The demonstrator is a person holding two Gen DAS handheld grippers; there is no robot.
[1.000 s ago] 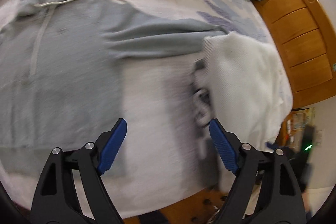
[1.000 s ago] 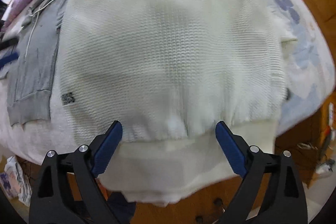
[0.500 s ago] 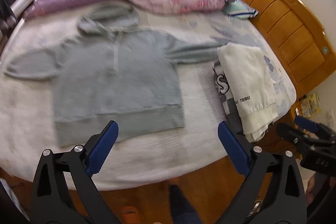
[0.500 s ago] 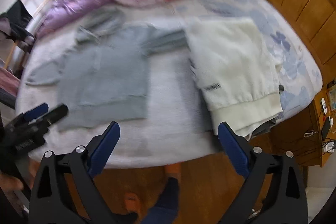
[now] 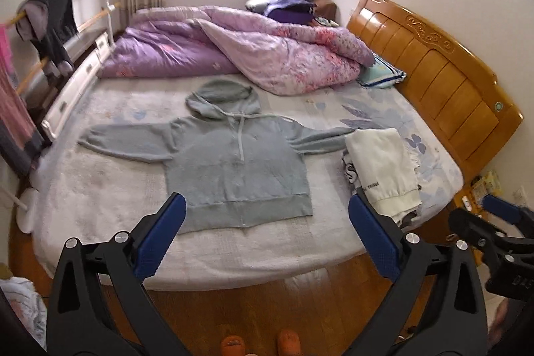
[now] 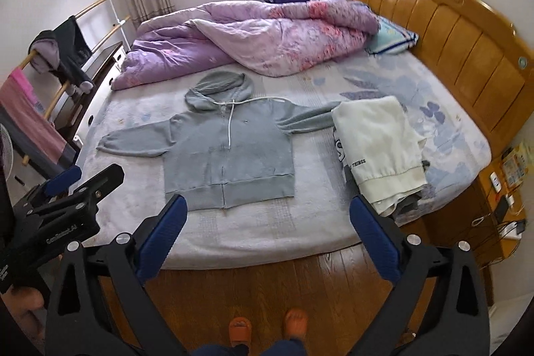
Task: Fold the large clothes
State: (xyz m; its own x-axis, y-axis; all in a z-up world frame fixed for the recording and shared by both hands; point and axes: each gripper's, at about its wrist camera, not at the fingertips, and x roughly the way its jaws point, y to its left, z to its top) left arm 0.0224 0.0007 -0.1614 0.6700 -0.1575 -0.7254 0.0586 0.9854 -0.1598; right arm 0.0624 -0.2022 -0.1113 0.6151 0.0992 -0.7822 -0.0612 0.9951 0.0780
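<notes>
Both grippers hang back over the floor at the foot side of the bed (image 5: 233,259), jaws spread wide and holding nothing: the left gripper (image 5: 267,242) and the right gripper (image 6: 267,239) each frame the same view. The hoodie (image 5: 233,162) lies flat and face up near the middle of the bed, hood toward the quilt (image 5: 267,55), hem toward the person, sleeves stretched straight out to either side, so its long axis from cuff to cuff runs across the grippers' line of sight. It sits well ahead of both grippers, with the hem the nearest edge. The left sleeve's cuff lies toward the left gripper's side; the right sleeve's cuff touches or slips just under the folded white garment (image 6: 377,145), which rests on a small stack at the right edge of the bed. The hoodie looks like the next piece to fold, and each gripper seems placed to take the sleeve on its own side.
</notes>
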